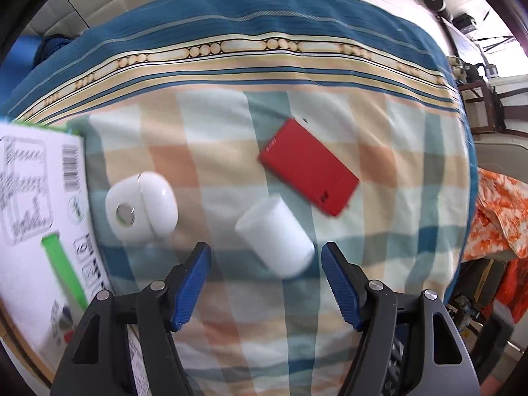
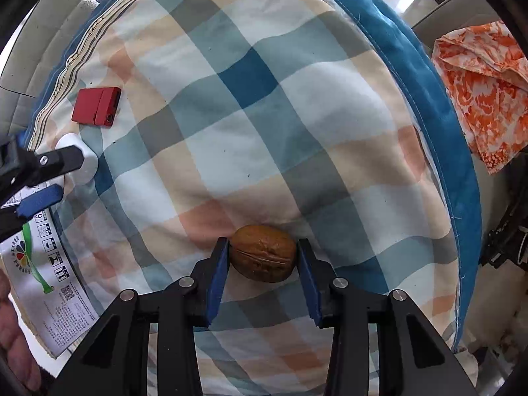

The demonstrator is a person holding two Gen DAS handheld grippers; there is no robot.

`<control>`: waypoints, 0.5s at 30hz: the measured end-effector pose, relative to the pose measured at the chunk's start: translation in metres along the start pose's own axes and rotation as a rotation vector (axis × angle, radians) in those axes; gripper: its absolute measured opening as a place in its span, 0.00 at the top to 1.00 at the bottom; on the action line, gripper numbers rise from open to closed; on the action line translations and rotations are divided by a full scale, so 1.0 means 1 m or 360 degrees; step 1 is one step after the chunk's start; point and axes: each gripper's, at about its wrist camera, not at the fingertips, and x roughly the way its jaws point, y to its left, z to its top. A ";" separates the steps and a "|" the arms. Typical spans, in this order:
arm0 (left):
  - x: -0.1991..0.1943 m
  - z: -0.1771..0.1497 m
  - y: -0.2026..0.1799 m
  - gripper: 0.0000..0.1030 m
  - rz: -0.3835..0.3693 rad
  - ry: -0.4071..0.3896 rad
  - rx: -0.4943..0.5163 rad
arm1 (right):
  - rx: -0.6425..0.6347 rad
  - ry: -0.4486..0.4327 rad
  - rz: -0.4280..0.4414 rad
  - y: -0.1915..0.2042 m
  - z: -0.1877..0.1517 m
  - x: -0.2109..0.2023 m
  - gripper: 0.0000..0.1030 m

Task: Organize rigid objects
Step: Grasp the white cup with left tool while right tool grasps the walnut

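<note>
In the left wrist view my left gripper (image 1: 265,250) is open above the checked bedspread, its tips either side of the near end of a white cylinder (image 1: 275,236) that lies tilted. A white earbud-style case (image 1: 142,211) lies to its left and a flat red box (image 1: 308,166) beyond it to the right. In the right wrist view my right gripper (image 2: 262,252) has its blue pads on both sides of a brown walnut (image 2: 263,253) resting on the cloth; the pads touch or nearly touch it. The red box (image 2: 95,105) and left gripper (image 2: 39,178) show far left.
A white printed cardboard box (image 1: 36,211) lies at the left edge of the bed, also in the right wrist view (image 2: 43,283). An orange patterned cloth (image 2: 485,89) hangs off the right side. The blue bedspread border (image 1: 264,16) marks the far edge.
</note>
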 end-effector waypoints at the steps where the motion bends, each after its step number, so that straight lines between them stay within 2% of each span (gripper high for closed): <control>1: 0.002 0.003 0.000 0.35 0.0007 0.0005 -0.0001 | -0.0007 0.0000 -0.0006 0.001 0.000 0.000 0.58; 3: 0.008 0.007 0.000 0.55 0.0028 0.0019 0.0010 | -0.0015 0.0005 -0.0013 0.002 -0.003 0.000 0.58; 4: 0.010 0.007 0.000 0.68 0.0055 0.0024 0.0020 | -0.0013 0.0006 -0.0013 0.002 -0.004 0.001 0.58; 5: 0.012 0.007 0.000 0.71 0.0087 0.0021 0.0037 | -0.0015 0.0009 -0.0015 0.001 -0.003 0.001 0.58; 10: 0.004 -0.005 0.001 0.72 0.0105 -0.0050 0.0111 | -0.0045 -0.0013 -0.0033 0.002 -0.003 -0.007 0.58; 15: -0.015 -0.035 0.000 0.72 0.0087 -0.0108 0.0180 | -0.0087 -0.0032 -0.0020 0.011 -0.011 -0.021 0.58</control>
